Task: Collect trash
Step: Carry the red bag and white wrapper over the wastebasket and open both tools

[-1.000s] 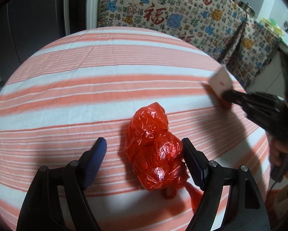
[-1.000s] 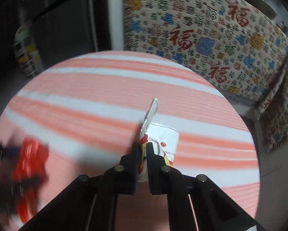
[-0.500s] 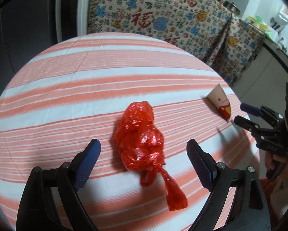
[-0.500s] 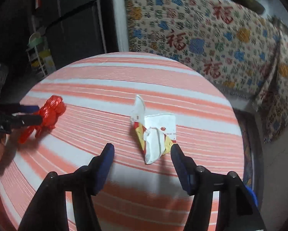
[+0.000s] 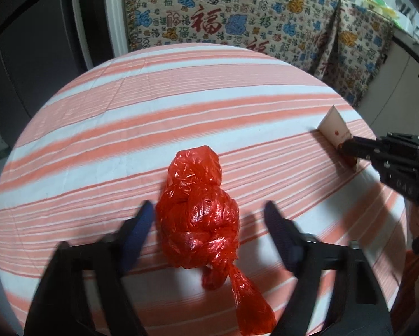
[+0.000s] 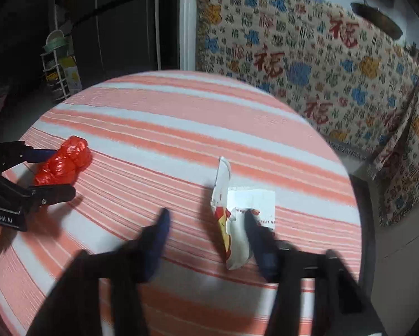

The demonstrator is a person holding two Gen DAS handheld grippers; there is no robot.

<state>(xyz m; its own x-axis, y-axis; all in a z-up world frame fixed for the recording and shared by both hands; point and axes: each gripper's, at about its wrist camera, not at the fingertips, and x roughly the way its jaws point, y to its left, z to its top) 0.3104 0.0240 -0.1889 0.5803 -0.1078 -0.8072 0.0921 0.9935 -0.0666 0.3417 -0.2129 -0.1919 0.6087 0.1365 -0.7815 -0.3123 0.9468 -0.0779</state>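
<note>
Two pieces of rubbish lie well apart on a round table under a striped orange-and-white cloth (image 5: 181, 98), and a person works on both at once with a hand-held gripper for each. In the lower centre of the left wrist view, the left gripper (image 5: 206, 210) straddles a knotted red plastic bag (image 5: 198, 212). Its jaws have just been closing, and the bag sits between them. One blurred finger (image 5: 142, 224) is at the bag's edge, while the other stands clear with a strip of cloth showing, so the bag does not yet look squeezed. The straddle appears chosen to catch the bulging middle and not the loose twisted tail that trails toward the bottom edge. At the right edge of the same view, the right gripper (image 5: 346, 147) meets the low corner of a white, red-printed paper wrapper (image 5: 334, 126), which stands folded like a tent on the cloth. Its jaws have likewise just been closing, with the wrapper between them. Its own camera smears the fingers, which seem parted beside the wrapper, but from the side the tips look drawn together, so a pinch on the paper is the likelier reading. No bin or sack shows in either view. A patterned fabric (image 5: 237, 14) hangs behind the table.
</note>
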